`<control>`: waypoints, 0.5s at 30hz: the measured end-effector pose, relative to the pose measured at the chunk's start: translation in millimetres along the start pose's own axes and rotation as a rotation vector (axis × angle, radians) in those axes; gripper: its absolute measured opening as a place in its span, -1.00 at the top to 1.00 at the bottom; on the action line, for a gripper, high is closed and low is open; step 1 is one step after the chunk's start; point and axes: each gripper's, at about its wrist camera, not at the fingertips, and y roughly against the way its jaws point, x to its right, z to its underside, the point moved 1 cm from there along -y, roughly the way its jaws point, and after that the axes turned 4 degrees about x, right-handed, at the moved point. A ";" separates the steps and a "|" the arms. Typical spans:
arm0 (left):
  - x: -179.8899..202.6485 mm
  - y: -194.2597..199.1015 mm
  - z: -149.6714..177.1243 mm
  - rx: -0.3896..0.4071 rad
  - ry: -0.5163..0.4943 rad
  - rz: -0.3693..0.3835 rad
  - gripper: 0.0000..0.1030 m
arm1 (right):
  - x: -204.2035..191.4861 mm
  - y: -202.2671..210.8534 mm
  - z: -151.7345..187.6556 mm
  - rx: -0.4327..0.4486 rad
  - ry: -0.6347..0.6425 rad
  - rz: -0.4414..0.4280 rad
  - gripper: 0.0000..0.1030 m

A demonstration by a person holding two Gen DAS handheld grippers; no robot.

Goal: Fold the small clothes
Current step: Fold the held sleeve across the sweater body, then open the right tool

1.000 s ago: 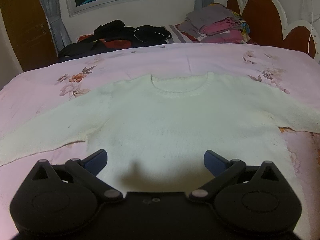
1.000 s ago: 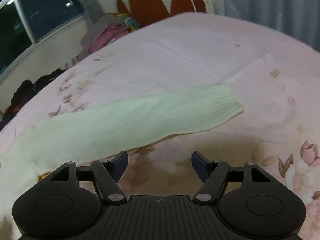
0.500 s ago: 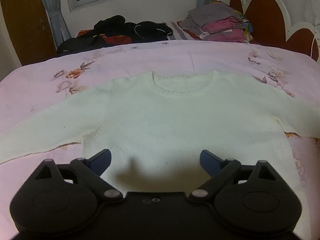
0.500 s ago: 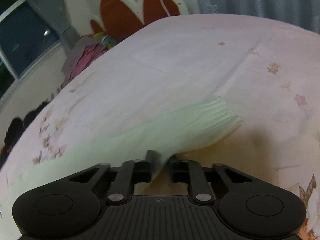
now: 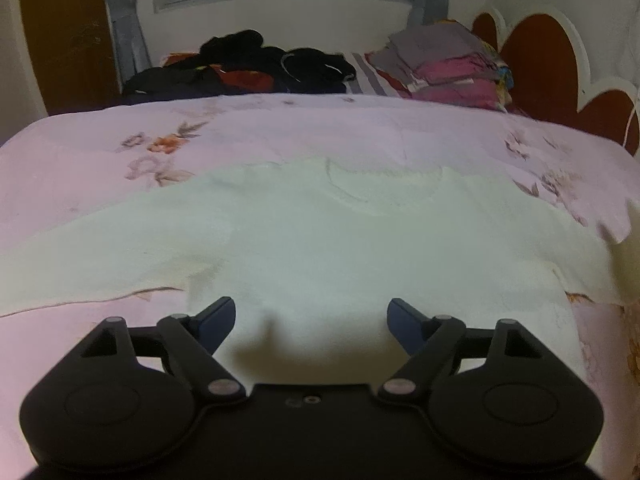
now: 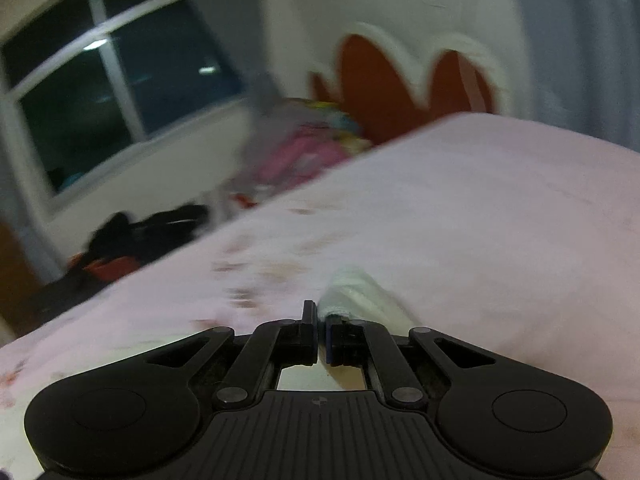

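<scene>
On bed (image 5: 280, 136), sweater (image 5: 320, 240) spread flat for folding. Right tool (image 6: 322, 332) clamped on cuff (image 6: 356, 292), lifting sleeve at 3 o'clock. Left tool (image 5: 310, 316) closing, nothing between, over hem at 6 o'clock.

The right gripper (image 6: 321, 320) has its jaws closed tight on the ribbed cuff of a cream sweater sleeve (image 6: 360, 292), which bunches up just past the fingertips and trails off to the right. Beneath lies a pink floral bedspread (image 6: 480, 220). Beyond, blurred, stand a red scalloped headboard (image 6: 372, 80), a pile of folded clothes (image 6: 304, 148), a heap of dark clothes (image 6: 140, 232) and a dark window (image 6: 112, 92).
</scene>
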 end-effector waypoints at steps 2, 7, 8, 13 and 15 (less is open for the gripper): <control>-11.2 3.5 -1.3 0.009 0.019 -0.007 -0.60 | -36.9 -7.4 4.8 -0.010 0.030 -0.075 0.95; -41.9 7.3 -3.2 0.022 0.066 -0.031 -0.60 | -138.7 -27.2 37.4 -0.066 0.152 -0.247 0.95; -47.6 7.3 -3.3 0.024 0.072 -0.036 -0.60 | -158.8 -30.3 48.4 -0.089 0.176 -0.284 0.95; -75.4 4.7 -2.1 0.025 0.106 -0.065 -0.60 | -231.8 -49.9 110.3 -0.228 0.273 -0.390 0.94; -82.7 3.0 -1.6 0.026 0.113 -0.069 -0.60 | -247.4 -55.2 132.7 -0.267 0.311 -0.408 0.93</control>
